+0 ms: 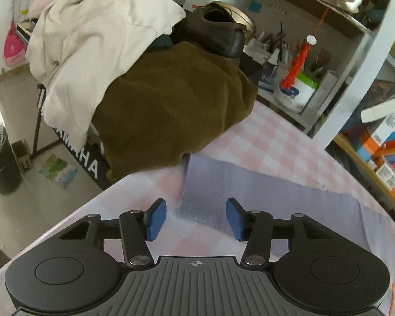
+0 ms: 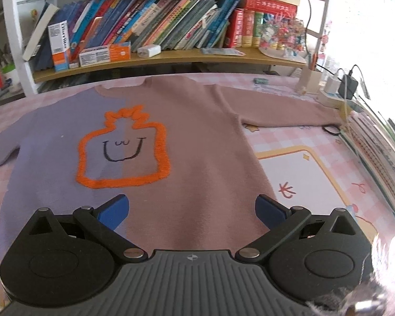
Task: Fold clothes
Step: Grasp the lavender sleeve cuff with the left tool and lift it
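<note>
A sweater (image 2: 197,137), lilac on its left half and dusty pink on its right, lies flat and face up on the pink checked tablecloth (image 2: 316,142). Its front bears an orange outlined shape (image 2: 160,158) with a drawn smile. Both sleeves are spread sideways. My right gripper (image 2: 192,210) is open wide just above the lower body of the sweater, holding nothing. In the left wrist view the lilac sleeve (image 1: 263,187) runs across the table, and its cuff end (image 1: 197,200) lies between and just ahead of the blue pads of my left gripper (image 1: 196,220). The pads stand apart without pinching the cloth.
A pile with a cream garment (image 1: 100,39) and an olive-brown one (image 1: 171,105) sits at the table's far left end, beside the table edge. Bookshelves (image 2: 155,58) line the back. A power strip with chargers (image 2: 337,89) and stacked books (image 2: 376,152) crowd the right side.
</note>
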### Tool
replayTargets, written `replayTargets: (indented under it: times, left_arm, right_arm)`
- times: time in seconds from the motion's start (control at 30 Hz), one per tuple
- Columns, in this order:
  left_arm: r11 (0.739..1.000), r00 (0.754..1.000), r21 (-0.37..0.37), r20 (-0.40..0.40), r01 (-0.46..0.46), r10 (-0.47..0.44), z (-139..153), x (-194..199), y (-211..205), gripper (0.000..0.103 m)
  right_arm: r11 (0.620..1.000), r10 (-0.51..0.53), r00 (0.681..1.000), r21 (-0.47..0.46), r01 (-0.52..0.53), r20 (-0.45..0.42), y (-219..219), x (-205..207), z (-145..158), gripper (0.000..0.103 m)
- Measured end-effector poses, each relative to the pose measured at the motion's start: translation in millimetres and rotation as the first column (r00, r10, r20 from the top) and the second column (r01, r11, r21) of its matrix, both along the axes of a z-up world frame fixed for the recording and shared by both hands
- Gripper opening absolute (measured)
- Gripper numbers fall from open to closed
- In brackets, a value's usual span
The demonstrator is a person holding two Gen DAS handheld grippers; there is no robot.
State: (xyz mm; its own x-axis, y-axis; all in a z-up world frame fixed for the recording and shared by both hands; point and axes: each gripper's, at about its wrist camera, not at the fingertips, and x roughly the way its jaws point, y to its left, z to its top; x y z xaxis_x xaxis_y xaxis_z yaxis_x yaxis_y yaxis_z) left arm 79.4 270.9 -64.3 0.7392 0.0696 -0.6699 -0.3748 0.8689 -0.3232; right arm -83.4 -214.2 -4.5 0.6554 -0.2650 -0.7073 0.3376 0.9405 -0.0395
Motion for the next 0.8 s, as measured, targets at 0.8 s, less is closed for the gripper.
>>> replayTargets:
  times: [0.8]
  left_arm:
    - [0.993,0.99,-0.111,0.136,0.051,-0.036,29.8,0.1,-21.1,0.009]
  right_arm:
    - [1.0,0.005,0.999,0.022,-0.004,-0.032,-14.7,8.8,-9.7,0.103]
